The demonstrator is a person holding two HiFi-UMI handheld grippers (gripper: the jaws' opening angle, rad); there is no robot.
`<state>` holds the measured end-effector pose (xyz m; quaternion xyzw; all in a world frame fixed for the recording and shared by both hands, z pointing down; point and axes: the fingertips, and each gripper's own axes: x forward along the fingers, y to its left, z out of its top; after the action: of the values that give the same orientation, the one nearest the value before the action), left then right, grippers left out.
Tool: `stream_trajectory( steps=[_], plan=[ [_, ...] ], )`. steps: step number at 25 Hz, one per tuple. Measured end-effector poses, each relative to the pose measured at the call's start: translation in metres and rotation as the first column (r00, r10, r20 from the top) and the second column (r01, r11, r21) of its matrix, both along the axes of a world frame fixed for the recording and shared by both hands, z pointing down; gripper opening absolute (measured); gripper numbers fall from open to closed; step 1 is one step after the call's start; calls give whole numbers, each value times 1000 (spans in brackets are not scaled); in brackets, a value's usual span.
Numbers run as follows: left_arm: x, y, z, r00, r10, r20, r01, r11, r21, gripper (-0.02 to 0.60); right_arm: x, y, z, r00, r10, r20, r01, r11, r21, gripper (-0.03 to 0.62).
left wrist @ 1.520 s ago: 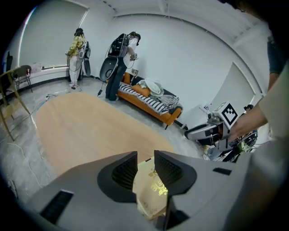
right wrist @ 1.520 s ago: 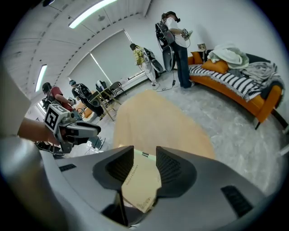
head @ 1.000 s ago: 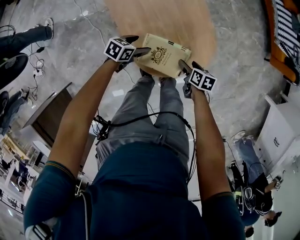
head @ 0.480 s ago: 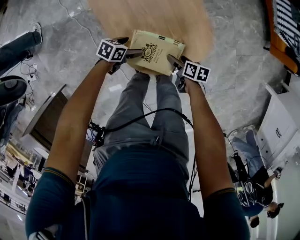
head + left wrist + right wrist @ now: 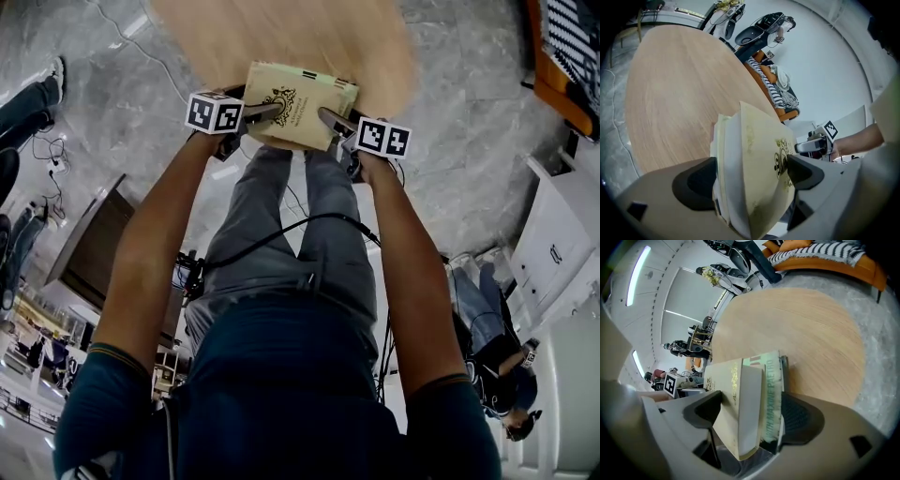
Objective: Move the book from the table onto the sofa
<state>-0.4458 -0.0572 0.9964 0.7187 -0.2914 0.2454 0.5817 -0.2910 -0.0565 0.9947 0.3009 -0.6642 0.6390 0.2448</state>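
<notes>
A cream book (image 5: 300,103) with a gold emblem lies at the near edge of the round wooden table (image 5: 281,37), and part of it sticks out over the floor. My left gripper (image 5: 267,112) straddles its left end and my right gripper (image 5: 330,120) its right end. Both pairs of jaws have just been opening, with the book between them. In the left gripper view the book (image 5: 754,173) fills the gap of the left gripper (image 5: 750,176), its cover fanned loose. In the right gripper view the book (image 5: 750,399) stands likewise in the right gripper (image 5: 751,414).
An orange sofa (image 5: 562,56) with a striped cloth stands at the far right beyond the table. A white cabinet (image 5: 562,253) is on the right and a dark cabinet (image 5: 103,234) on the left. Cables (image 5: 56,150) lie on the marble floor, where people stand.
Both grippers have sunk a little around the book and their jaws stand wider. The book stays at the table's near edge.
</notes>
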Motion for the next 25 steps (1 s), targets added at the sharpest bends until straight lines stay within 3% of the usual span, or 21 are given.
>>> stream_trajectory(
  steps=[8,14,19,25],
  plan=[
    [-3,-1,-23,1000,3,24,-3,999,32,474,-6,-11,-29,994,-95,-53,100,990,100,399],
    [-14,-29,-94,999,-26,30,20,983,184,474,-17,-38,-99,994,-89,-55,100,964,246,399],
    [-11,-66,-168,999,-23,43,7,939,343,474,-14,-71,-171,996,-75,-54,91,913,398,399],
    [-7,-105,-268,998,-19,54,-12,858,513,474,-9,-108,-272,996,-64,-61,87,813,575,399]
  ],
)
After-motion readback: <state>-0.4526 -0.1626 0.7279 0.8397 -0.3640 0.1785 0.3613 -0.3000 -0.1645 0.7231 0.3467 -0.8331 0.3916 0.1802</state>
